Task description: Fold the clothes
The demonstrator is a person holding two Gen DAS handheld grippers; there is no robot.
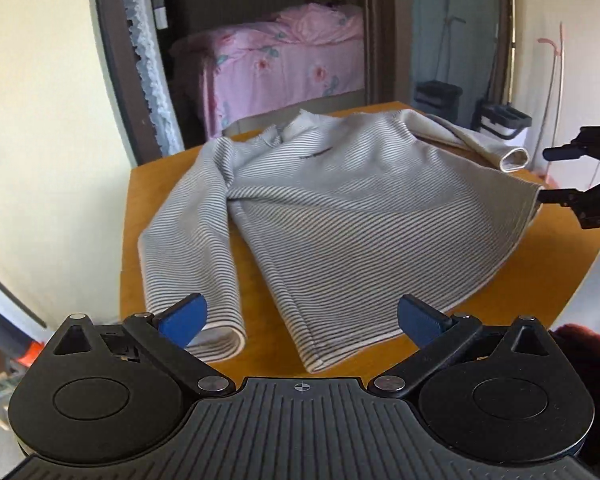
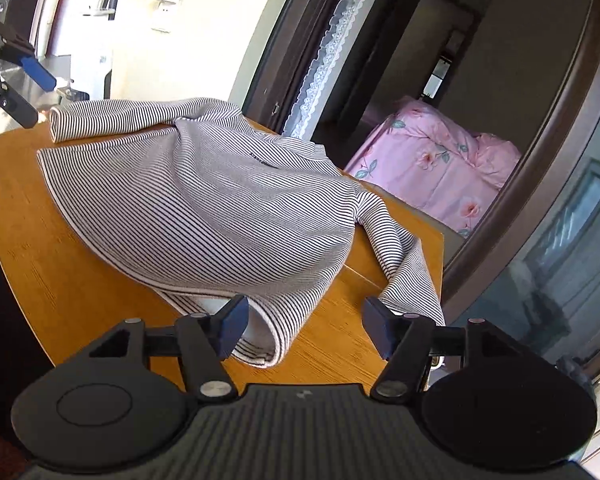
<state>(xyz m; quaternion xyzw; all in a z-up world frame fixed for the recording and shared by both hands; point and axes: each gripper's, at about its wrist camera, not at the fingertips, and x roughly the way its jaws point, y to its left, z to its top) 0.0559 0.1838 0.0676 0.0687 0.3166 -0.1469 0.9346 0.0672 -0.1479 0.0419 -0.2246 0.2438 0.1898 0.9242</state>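
A striped long-sleeved top [image 1: 340,216] lies spread face up across the wooden worktop [image 1: 152,184], filling the middle of both wrist views. In the left wrist view its collar points toward the upper centre of the frame, one sleeve [image 1: 188,264] runs down the left side to a cuff near the lower left, and the other sleeve stretches to the upper right, its open cuff [image 1: 515,160] near the worktop's far edge. The left gripper [image 1: 300,320] sits at the bottom of that frame with its jaws spread wide, holding nothing, just short of the hem's near corner. The right gripper [image 2: 304,330], at the bottom of the right wrist view, also has its jaws wide apart and empty; the hem's corner lies just behind the left blue pad and a sleeve end lies by the right one, though contact cannot be judged. In the left wrist view the right gripper appears at the right edge, close to the hem. Beyond a doorway stands a bed with a pink floral cover [image 1: 284,60].
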